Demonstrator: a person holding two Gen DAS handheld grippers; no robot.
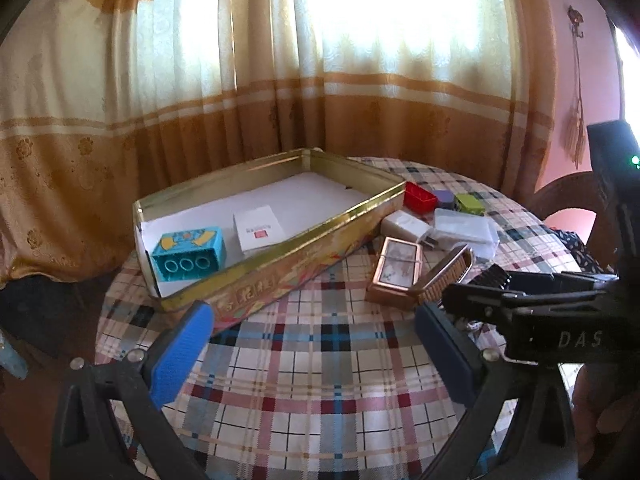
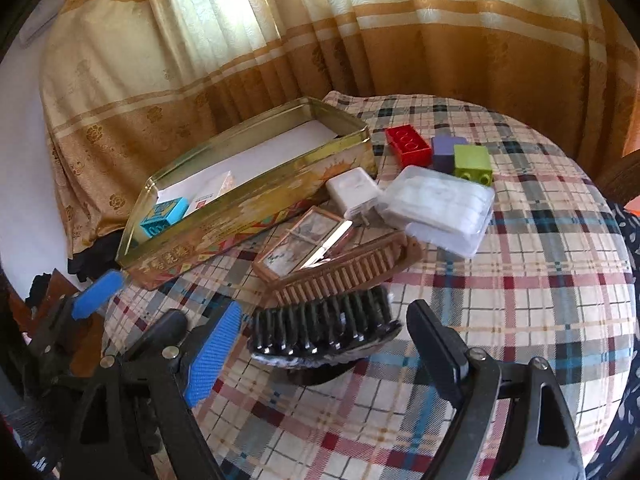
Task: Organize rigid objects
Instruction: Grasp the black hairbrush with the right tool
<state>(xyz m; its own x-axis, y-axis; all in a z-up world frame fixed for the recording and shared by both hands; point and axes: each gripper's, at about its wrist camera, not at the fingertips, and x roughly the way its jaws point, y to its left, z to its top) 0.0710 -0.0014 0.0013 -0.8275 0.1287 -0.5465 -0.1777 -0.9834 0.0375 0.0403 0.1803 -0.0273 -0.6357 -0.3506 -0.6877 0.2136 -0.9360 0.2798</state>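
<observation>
From my right wrist camera, the right gripper (image 2: pixel 324 352) has its jaws spread wide on either side of a black comb (image 2: pixel 324 328) lying on the plaid tablecloth (image 2: pixel 500 312), neither pad touching it; only this view shows that comb whole, with a brown comb (image 2: pixel 344 270) just behind it. My left wrist camera shows the left gripper (image 1: pixel 312 336) spread too, holding nothing, hovering over bare cloth near the gold tin (image 1: pixel 280 268). That view looks into the tin, where I see a teal block (image 1: pixel 188 254) at the near end and a small white box (image 1: pixel 258 232) beside it on white paper. Beside the tin lie a rose-gold case (image 2: pixel 306 242), a white charger (image 2: pixel 354 192) and a clear plastic box (image 2: pixel 436 204). Farthest sit the red block (image 2: pixel 408 144), purple block (image 2: pixel 444 152) and green block (image 2: pixel 472 162).
</observation>
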